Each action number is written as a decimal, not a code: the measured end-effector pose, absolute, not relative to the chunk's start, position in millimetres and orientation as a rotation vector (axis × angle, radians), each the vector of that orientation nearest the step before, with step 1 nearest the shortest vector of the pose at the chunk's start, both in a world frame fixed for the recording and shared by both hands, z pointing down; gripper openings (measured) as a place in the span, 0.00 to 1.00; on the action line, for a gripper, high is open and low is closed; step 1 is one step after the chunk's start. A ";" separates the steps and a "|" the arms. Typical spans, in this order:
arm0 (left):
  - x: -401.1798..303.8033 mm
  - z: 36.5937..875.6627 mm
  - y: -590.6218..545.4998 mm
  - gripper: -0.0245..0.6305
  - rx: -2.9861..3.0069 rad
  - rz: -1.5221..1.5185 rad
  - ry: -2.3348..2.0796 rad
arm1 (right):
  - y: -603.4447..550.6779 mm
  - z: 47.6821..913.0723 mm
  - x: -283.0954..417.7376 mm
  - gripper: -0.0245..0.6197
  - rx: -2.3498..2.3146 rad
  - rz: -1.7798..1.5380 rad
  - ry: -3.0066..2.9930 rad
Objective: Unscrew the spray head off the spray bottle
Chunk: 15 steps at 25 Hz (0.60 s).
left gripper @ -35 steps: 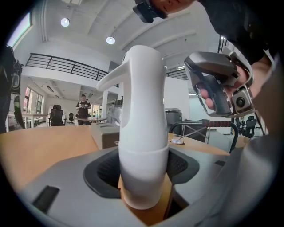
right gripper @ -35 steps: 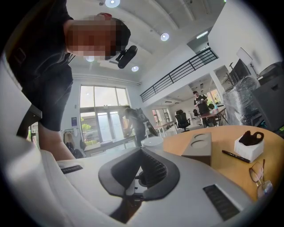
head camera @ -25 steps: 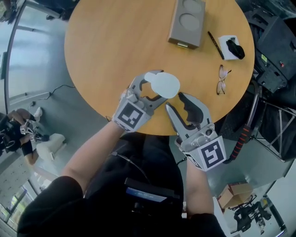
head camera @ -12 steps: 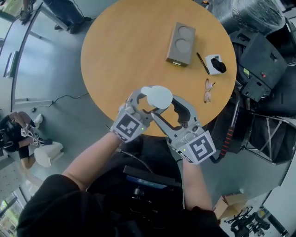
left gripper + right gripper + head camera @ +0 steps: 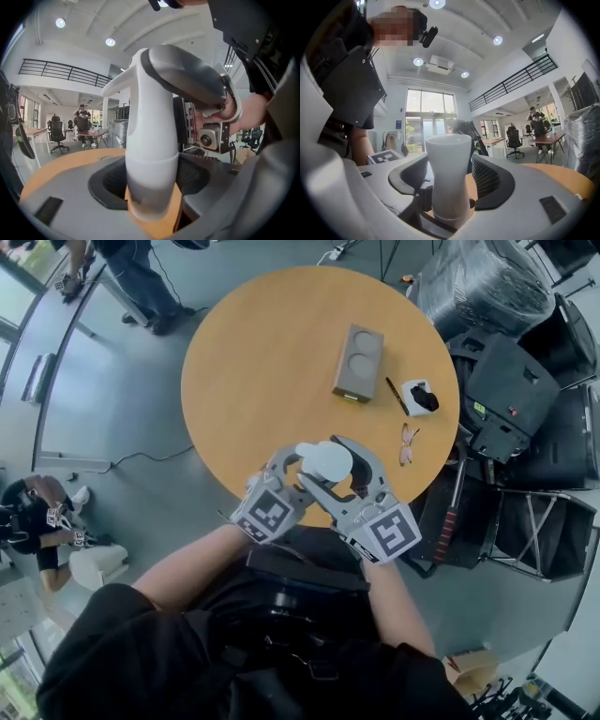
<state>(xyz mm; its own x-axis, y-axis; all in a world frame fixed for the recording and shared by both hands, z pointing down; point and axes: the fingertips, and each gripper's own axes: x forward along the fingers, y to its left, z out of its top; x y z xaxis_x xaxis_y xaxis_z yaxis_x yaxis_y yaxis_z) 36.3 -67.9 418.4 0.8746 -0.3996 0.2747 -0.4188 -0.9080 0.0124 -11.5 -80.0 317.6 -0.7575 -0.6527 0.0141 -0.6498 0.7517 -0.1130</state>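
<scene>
The bottle (image 5: 323, 460) hangs over the table's (image 5: 253, 371) near edge. The table's left half is bare; a box (image 5: 357, 364), pen (image 5: 397, 397) and glasses (image 5: 408, 443) lie on its right. The left gripper (image 5: 152, 178) clamps the bottle. The right gripper's (image 5: 449, 180) jaws have just been opening and stand wide around its base, clear of it.

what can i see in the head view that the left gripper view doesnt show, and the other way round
Only the head view: the grey box, pen and glasses lying on the round table.
Only the left gripper view: ceiling lights, a balcony railing and a distant person.
Both: the white spray bottle, the left gripper shut on it, and the right gripper, whose fingers have just been opening with the bottle between them.
</scene>
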 end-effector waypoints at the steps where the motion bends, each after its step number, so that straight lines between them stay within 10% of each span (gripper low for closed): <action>1: 36.4 415.6 -65.7 0.50 2.972 0.419 -0.652 | -79.9 314.2 -13.6 0.52 -1.081 -0.167 2.920; 5: 36.9 404.9 -63.6 0.50 2.967 0.424 -0.669 | -81.6 297.5 -16.0 0.37 -1.082 -0.110 2.913; 15: 34.2 380.2 -52.8 0.50 3.016 0.354 -0.524 | -72.0 274.5 -24.9 0.35 -0.843 -0.123 2.952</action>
